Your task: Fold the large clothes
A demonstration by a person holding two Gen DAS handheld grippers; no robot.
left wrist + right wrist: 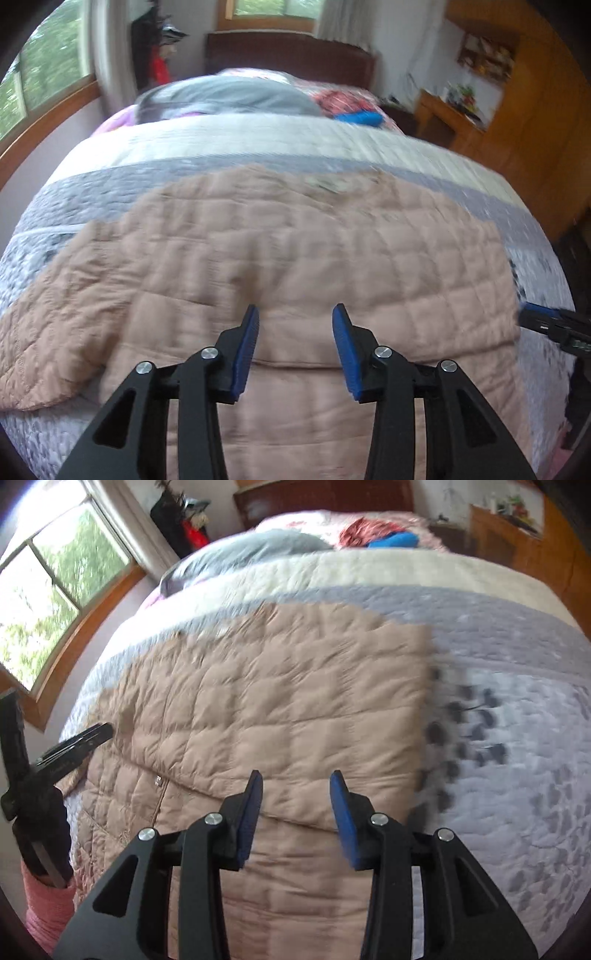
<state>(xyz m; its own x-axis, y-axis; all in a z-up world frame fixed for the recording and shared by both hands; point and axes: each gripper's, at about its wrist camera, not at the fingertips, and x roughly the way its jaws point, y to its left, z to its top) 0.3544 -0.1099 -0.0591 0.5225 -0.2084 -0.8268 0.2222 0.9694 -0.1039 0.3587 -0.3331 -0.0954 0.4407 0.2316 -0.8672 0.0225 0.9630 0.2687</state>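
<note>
Left gripper [295, 314], right gripper [296, 780]: matte black plastic linkage arms, silver round screws, ribbed blue pads [246, 350]. Pink knitted sleeve [44, 908], lower left.

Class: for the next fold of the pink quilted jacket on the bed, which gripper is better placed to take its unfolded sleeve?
Probably the left gripper: the pink quilted jacket's sleeve spreads out on its side. The right gripper hangs open near the straight opposite edge.

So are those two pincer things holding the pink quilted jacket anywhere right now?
No. Both the left hand-held gripper and the right hand-held gripper are open above the jacket, nothing between their pads.
</note>
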